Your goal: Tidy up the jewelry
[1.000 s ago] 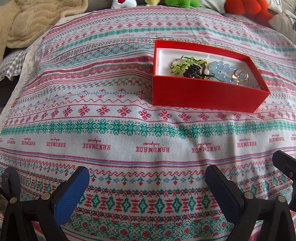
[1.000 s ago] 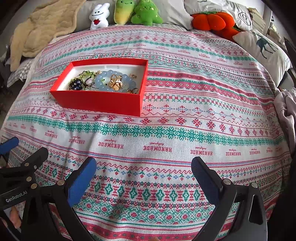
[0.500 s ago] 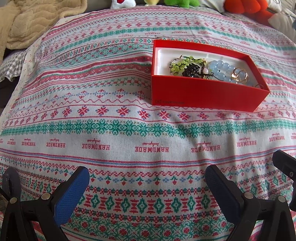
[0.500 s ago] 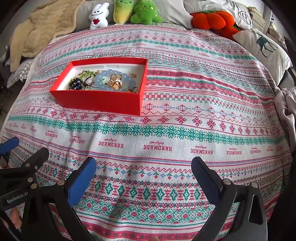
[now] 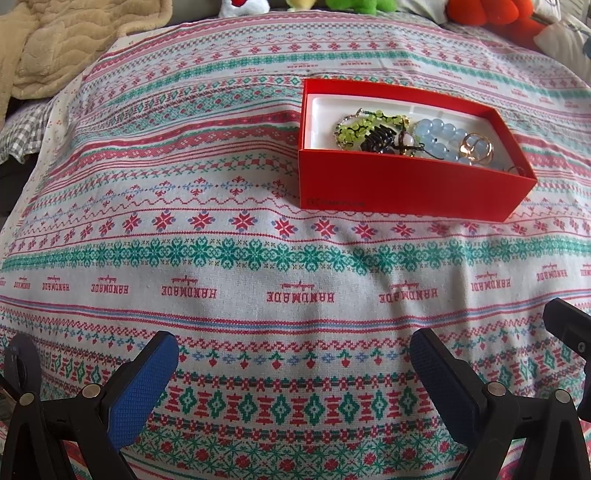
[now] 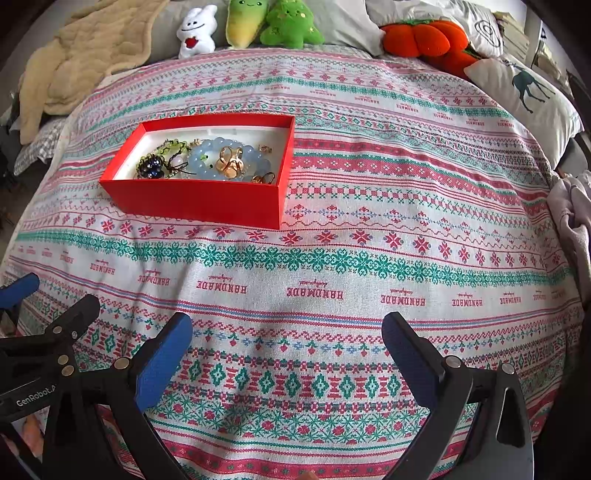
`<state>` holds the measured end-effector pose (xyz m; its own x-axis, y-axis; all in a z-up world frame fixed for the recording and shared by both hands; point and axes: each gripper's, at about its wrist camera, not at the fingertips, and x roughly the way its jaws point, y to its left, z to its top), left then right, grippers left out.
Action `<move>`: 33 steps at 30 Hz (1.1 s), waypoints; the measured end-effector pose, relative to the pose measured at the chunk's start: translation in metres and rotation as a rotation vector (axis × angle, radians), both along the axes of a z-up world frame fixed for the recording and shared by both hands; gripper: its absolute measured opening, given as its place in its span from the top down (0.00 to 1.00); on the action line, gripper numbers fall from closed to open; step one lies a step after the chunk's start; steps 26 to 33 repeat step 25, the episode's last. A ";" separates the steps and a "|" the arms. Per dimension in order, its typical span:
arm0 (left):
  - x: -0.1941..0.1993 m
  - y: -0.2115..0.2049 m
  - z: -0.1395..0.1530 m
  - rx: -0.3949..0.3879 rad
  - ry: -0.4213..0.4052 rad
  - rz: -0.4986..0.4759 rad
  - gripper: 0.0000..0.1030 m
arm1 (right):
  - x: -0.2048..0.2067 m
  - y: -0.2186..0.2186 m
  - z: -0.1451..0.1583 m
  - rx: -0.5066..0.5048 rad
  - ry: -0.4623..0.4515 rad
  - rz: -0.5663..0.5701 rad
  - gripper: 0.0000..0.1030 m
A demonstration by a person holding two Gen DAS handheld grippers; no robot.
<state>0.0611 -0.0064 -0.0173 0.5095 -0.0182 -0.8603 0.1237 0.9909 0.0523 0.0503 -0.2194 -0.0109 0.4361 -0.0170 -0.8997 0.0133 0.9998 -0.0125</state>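
Observation:
A red box (image 5: pixel 406 184) with a white lining sits on the patterned bedspread, also in the right wrist view (image 6: pixel 199 201). Inside lie a green bead bracelet (image 5: pixel 365 123), a dark beaded piece (image 6: pixel 151 166), a pale blue bead bracelet (image 6: pixel 207 162) and gold rings (image 6: pixel 231 164). My left gripper (image 5: pixel 291 350) is open and empty, hovering over the cloth well in front of the box. My right gripper (image 6: pixel 286 339) is open and empty, in front and to the right of the box. The left gripper's fingers (image 6: pixel 70 321) show at the right wrist view's left edge.
A beige blanket (image 6: pixel 85 55) lies at the back left. Plush toys (image 6: pixel 243 22) and an orange pumpkin cushion (image 6: pixel 424 37) line the back. A deer-print pillow (image 6: pixel 528 96) is at the right. A pale garment (image 6: pixel 572 210) hangs at the right edge.
The left wrist view has shifted slightly, so the box sits a touch higher and left in frame. The right gripper has barely moved. Both stay open.

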 end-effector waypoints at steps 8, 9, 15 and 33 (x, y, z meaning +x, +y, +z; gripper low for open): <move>0.000 0.001 -0.002 0.004 0.009 0.002 0.00 | 0.000 0.000 0.000 0.000 0.000 0.000 0.00; 0.001 0.001 -0.003 0.004 0.012 0.003 0.00 | 0.000 0.000 0.000 0.000 -0.001 0.000 0.00; 0.001 0.001 -0.003 0.003 0.021 0.003 0.00 | -0.001 0.002 0.000 -0.002 0.000 0.004 0.00; -0.003 0.005 -0.007 -0.015 0.010 0.001 0.00 | -0.006 0.006 0.002 0.002 -0.013 0.003 0.00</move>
